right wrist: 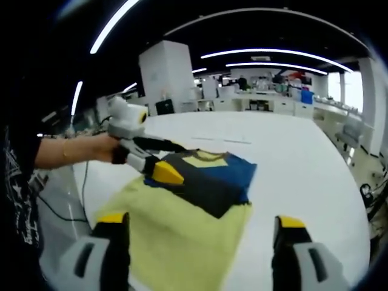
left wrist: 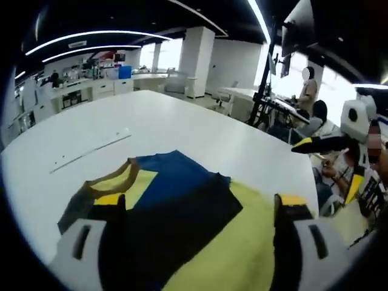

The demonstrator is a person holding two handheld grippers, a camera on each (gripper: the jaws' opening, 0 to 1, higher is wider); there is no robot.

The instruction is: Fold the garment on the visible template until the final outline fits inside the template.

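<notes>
While it lies folded on the yellow template, the garment sits at the template's far edge on the white worktop.
Garment dark with blue panel and yellow neck trim; in left gripper view garment fills 12 o'clock between the jaws, yellow template toward 4 o'clock, worktop beyond. Left hand-held gripper jaws spread wide, nothing between them. Right hand-held gripper jaws also wide apart, holding nothing, over the template. In right gripper view left hand-held gripper comes in from 9 o'clock, held by a hand, its yellow tips at the garment's near-left corner; can't tell if touching. In left gripper view right hand-held gripper at 3 o'clock, off the worktop edge.
</notes>
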